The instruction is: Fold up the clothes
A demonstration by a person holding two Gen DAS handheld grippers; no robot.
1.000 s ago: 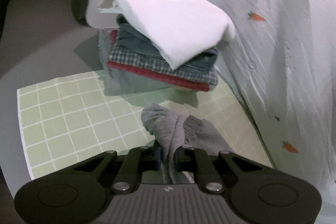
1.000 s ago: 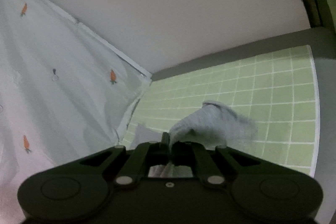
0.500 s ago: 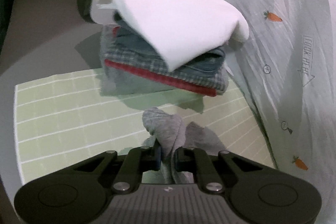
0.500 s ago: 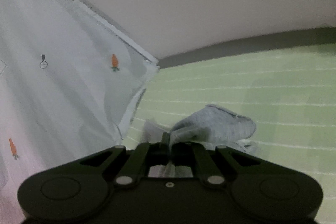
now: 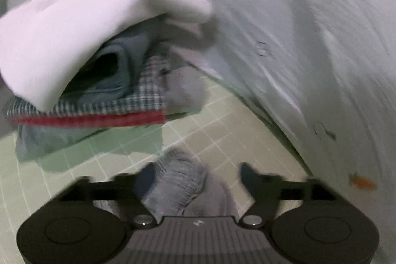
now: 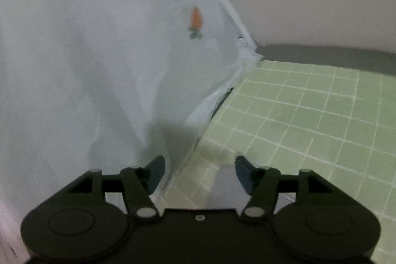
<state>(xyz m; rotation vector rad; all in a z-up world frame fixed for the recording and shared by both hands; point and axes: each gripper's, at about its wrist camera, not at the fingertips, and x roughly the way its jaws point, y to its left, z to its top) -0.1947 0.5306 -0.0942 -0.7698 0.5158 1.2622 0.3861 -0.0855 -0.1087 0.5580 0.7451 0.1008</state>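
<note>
Left black two-finger gripper (image 5: 196, 180) is standing wide, jaws spread, nothing pinched; the crumpled grey knit garment (image 5: 178, 183) is lying between and under its fingers, touching or just beside the left fingertip (image 5: 146, 181), clear of the right one. The garment is bunched, its ribbed end pointing away from the camera toward the stack, long axis running roughly along the fingers; the rest of it is passing under the gripper body, hidden. It is resting on the light green grid-patterned mat (image 5: 222, 130). Just beyond it a stack of folded clothes (image 5: 94, 81) is sitting on the mat: a white folded cloth (image 5: 81, 29) on top, blue denim, a checked piece, a red edge, a pale grey-green piece at the bottom. A pale sheet printed with small orange carrots (image 5: 309, 41) is rising at the right side of the mat. Right black two-finger gripper (image 6: 200, 171) is also standing wide with nothing between the jaws, hovering over the mat's (image 6: 309, 120) edge where it meets the carrot sheet (image 6: 99, 66). Both views are motion-blurred.
</note>
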